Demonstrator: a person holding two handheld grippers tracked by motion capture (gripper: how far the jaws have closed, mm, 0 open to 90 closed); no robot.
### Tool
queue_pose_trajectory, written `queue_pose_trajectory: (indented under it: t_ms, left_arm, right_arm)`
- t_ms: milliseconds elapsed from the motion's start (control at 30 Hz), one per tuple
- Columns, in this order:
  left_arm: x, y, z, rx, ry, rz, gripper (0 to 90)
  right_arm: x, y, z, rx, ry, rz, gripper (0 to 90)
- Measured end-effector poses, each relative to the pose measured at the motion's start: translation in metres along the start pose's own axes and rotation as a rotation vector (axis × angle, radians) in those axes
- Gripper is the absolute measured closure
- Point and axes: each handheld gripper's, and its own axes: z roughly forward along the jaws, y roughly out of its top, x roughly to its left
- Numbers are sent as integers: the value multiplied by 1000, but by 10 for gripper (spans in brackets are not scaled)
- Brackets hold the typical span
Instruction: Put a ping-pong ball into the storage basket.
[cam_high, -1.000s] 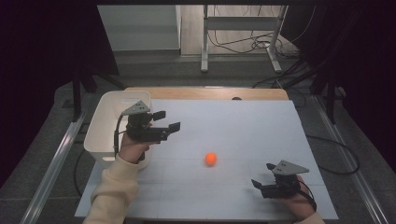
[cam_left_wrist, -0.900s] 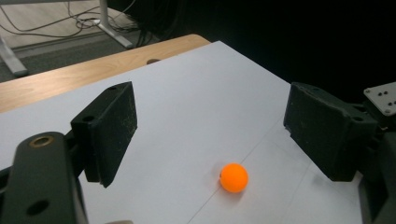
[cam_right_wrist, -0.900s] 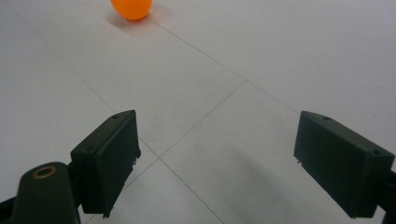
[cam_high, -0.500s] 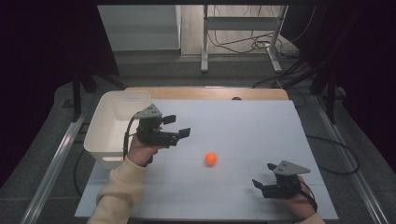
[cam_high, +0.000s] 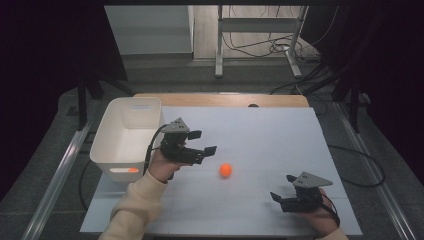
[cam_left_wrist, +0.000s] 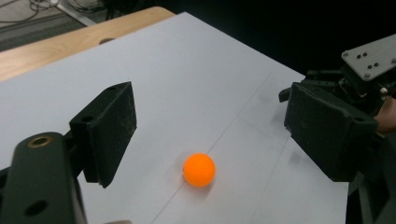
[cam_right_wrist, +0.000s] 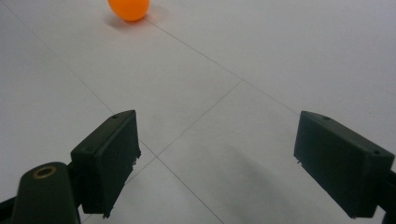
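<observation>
A: Left gripper view: how are the jaws standing?

B: The left gripper is gaping wide, and the orange ball is lying between the jaws at six o'clock, on the white table.

A: Any long axis?

B: None; it's round. The right gripper, also spread, is sitting farther off.
</observation>
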Motion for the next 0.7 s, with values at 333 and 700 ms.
queue_pose_trajectory:
  t_ms: [333, 700]
  left_arm:
    - [-14, -2, 22, 45, -24, 31, 175]
    - [-16, -9, 43, 91, -37, 29, 171]
  right_arm:
    - [0, 0, 0, -2, -1, 0, 146]
    - [0, 0, -1, -5, -2, -1, 146]
